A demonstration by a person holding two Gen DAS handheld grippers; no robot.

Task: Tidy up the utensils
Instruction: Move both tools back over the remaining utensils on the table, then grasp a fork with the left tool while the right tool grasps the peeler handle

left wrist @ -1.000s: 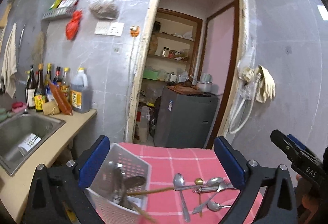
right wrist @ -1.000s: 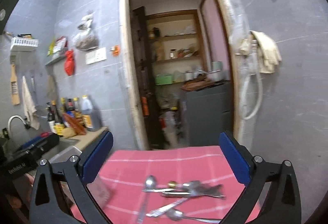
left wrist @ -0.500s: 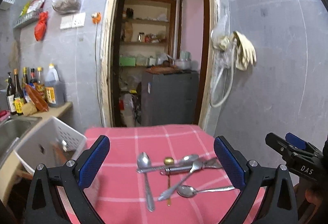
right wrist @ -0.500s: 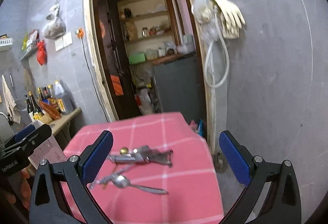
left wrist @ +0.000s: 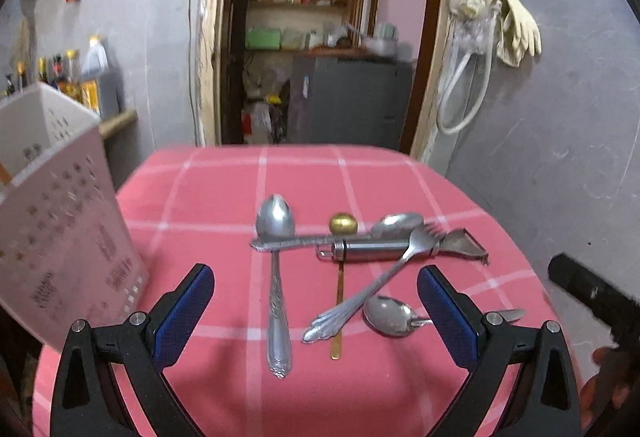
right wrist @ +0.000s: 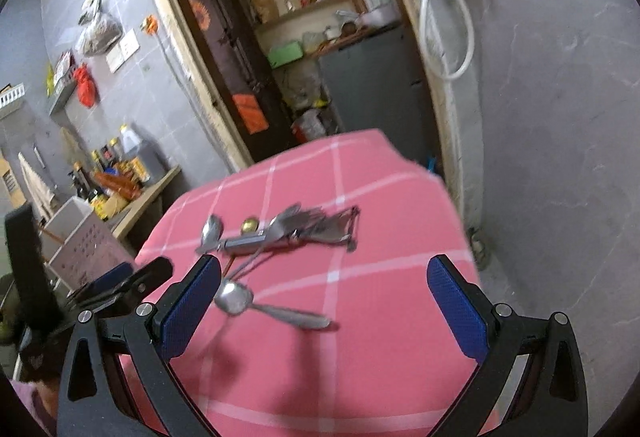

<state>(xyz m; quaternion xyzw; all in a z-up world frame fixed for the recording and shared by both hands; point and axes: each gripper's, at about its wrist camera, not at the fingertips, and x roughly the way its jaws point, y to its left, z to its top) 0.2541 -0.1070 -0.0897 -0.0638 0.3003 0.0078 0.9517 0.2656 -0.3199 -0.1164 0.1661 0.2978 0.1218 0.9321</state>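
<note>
Several utensils lie in a heap on the pink checked tablecloth (left wrist: 224, 197): a long silver spoon (left wrist: 276, 277), a gold spoon (left wrist: 341, 261), a fork (left wrist: 380, 285), a steel peeler (left wrist: 400, 249) and a small spoon (left wrist: 390, 313). The heap also shows in the right wrist view (right wrist: 276, 229), with the small spoon (right wrist: 264, 307) nearest. A white perforated utensil basket (left wrist: 52, 205) stands at the table's left. My left gripper (left wrist: 314, 311) is open and empty, just before the heap. My right gripper (right wrist: 324, 305) is open and empty, above the small spoon's handle.
A doorway (left wrist: 320, 37) opens behind the table onto a pantry with a grey cabinet (left wrist: 352, 97). A counter with bottles (right wrist: 120, 177) runs on the left. A grey wall with hanging gloves (left wrist: 516, 25) and a hose is on the right, close to the table's edge.
Both grippers have moved in closer and lower toward the utensil heap. The left view swung right, away from the basket and sink. The right gripper came over the small spoon.
</note>
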